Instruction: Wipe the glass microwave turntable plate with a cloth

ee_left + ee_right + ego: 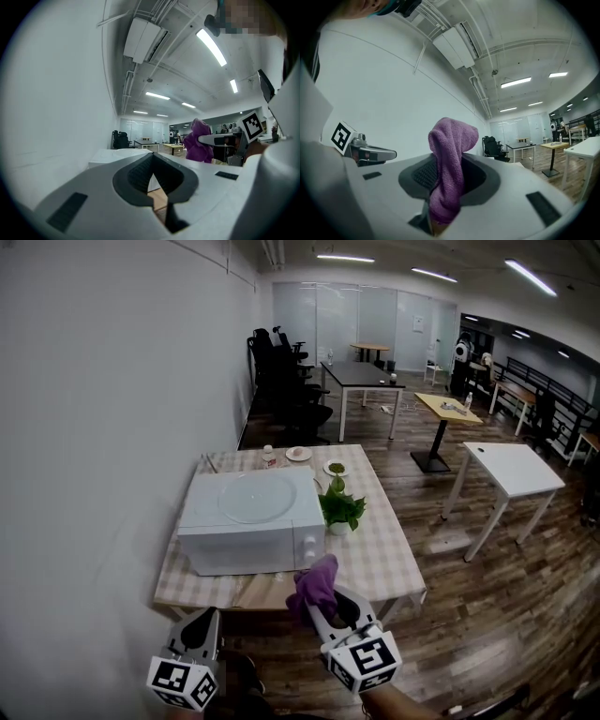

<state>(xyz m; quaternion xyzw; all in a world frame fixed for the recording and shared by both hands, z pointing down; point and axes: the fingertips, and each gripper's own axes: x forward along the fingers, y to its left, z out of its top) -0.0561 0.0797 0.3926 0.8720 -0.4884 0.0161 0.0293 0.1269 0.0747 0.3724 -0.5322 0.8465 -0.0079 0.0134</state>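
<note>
Wood-floored office room, white wall on the left. Nearest, the left gripper (pixel 202 619) has its jaws pressed together with nothing between them. Beside it, the right gripper (pixel 325 607) pinches a purple cloth (pixel 315 583), which bunches up above the jaws. Beyond both stands a table (pixel 380 554) with a checked cover. On it sits a white microwave (pixel 246 555); the glass turntable plate (pixel 258 498) lies flat on top. A potted plant (pixel 339 507) stands just right of the microwave. Desks (pixel 362 375) stand farther back.
</note>
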